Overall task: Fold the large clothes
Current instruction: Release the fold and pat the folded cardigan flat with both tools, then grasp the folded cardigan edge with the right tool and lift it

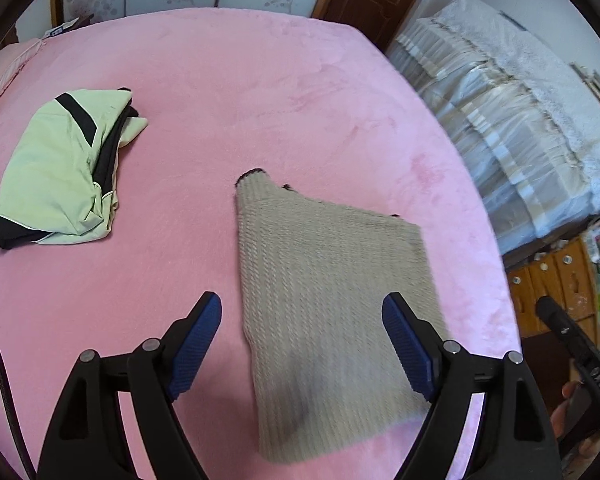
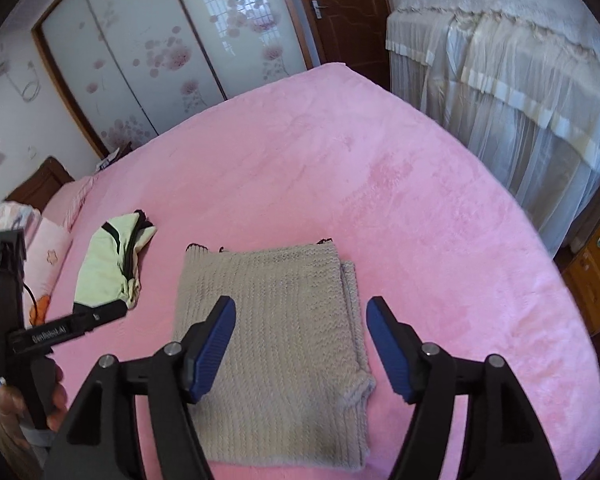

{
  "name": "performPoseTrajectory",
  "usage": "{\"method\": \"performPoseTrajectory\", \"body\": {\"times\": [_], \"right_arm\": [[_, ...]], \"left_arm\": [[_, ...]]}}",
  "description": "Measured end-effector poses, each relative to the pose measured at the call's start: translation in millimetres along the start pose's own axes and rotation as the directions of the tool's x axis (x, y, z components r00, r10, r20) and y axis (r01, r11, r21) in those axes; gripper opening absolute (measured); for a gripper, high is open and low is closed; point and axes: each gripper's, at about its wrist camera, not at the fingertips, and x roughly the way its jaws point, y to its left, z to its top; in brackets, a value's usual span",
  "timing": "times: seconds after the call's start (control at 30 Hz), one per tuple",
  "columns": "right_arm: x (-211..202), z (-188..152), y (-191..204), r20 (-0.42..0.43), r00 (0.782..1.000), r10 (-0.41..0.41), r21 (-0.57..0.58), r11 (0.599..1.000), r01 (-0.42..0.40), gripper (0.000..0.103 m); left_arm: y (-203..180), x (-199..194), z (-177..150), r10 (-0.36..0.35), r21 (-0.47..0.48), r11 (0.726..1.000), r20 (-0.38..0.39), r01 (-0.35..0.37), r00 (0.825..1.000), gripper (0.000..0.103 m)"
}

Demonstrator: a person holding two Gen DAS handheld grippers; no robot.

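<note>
A beige knitted sweater (image 1: 332,288) (image 2: 276,328) lies folded into a rough rectangle on the pink bed (image 1: 228,112) (image 2: 340,168), dark trim showing at its far edge. My left gripper (image 1: 302,308) hovers above the sweater's near left part, jaws wide apart, nothing between the blue pads. My right gripper (image 2: 300,312) hangs above the sweater's near half, also open with nothing in it. The left gripper's body and the hand holding it show at the left edge of the right wrist view.
A folded light-green and black garment (image 1: 60,172) (image 2: 108,268) lies on the bed to the left of the sweater. Pillows sit at the far left. A second bed with a white cover (image 2: 500,60), a wooden cabinet (image 1: 556,284) and wardrobe doors (image 2: 160,52) surround the bed.
</note>
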Motion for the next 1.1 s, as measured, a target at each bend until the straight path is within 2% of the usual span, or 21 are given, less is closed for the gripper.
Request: {"method": "performPoseTrajectory", "body": {"times": [0.23,0.33,0.37,0.47,0.63,0.8,0.87,0.97,1.1], "right_arm": [[-33,-5,20,-0.018,1.000,-0.017,-0.059,0.998,0.016,0.069],[-32,-9,21,-0.066,0.998,-0.018,-0.041,0.999,0.015,0.078],[-33,-12,20,-0.066,0.998,-0.013,-0.035,0.999,0.010,0.079],[-35,-22,16,-0.049,0.998,0.038,0.001,0.999,-0.038,0.080],[-20,-30,10,-0.100,0.983,0.153,0.021,0.988,-0.152,0.080],[2,-43,-2,-0.099,0.978,0.182,0.037,0.983,-0.179,0.080],[11,-47,-7,-0.103,0.979,0.178,0.035,0.984,-0.176,0.080],[30,-53,-17,-0.157,0.973,0.167,0.033,0.986,-0.164,0.080],[54,-62,-25,-0.207,0.971,0.119,-0.016,0.992,-0.125,0.080]], "left_arm": [[-9,-38,-13,-0.061,-0.006,0.998,-0.006,0.060,0.998,0.086],[-10,-46,-18,-0.113,-0.018,0.993,-0.007,0.113,0.994,0.089],[-9,-48,-19,-0.128,-0.023,0.992,-0.011,0.128,0.992,0.092],[-7,-48,-26,-0.172,-0.054,0.984,-0.009,0.172,0.985,0.093],[1,-32,-37,-0.122,-0.048,0.992,-0.034,0.120,0.992,0.093],[9,-5,-53,-0.113,-0.023,0.993,-0.074,0.112,0.991,0.093],[13,11,-59,-0.113,-0.044,0.993,-0.100,0.109,0.989,0.093],[19,34,-65,-0.106,-0.066,0.993,-0.129,0.098,0.986,0.093],[22,61,-71,-0.111,-0.071,0.992,-0.160,0.100,0.981,0.093]]}}
